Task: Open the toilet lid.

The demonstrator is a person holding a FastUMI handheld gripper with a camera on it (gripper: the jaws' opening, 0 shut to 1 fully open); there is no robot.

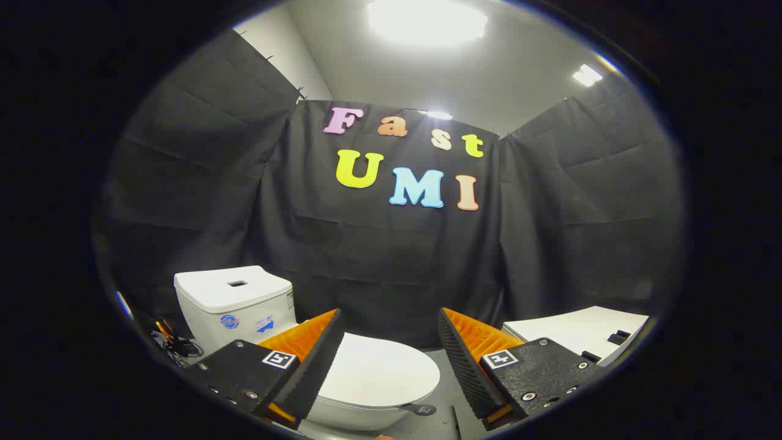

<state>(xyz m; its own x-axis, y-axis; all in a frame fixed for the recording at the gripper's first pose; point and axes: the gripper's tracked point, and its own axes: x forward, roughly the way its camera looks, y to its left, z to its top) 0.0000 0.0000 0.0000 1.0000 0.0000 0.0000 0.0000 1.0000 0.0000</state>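
On my far left a tangle of cables lies on the floor beside the toilet tank, which stands against the booth wall with its flush button on top. If I swing in from that side I could snag those cables or knock the tank, so I would keep clear of it.

Moving right, the toilet lid is down flat on the bowl, sitting low between my fingers and just beyond them; the left finger overlaps its near-left edge in my view, though I cannot tell whether it touches. The gripper is spread wide and holds nothing. A small dark tab pokes out at the lid's front rim. The lid looks smooth and glossy, so I judge the main risk is slipping: a pinch on the thin rim could skid off, and the lid would drop back with a bang. Catching the seat along with the lid is another likely fault.

To the right, past the right finger, a white panel with dark fittings lies close by; a wide lifting arc could clip it.
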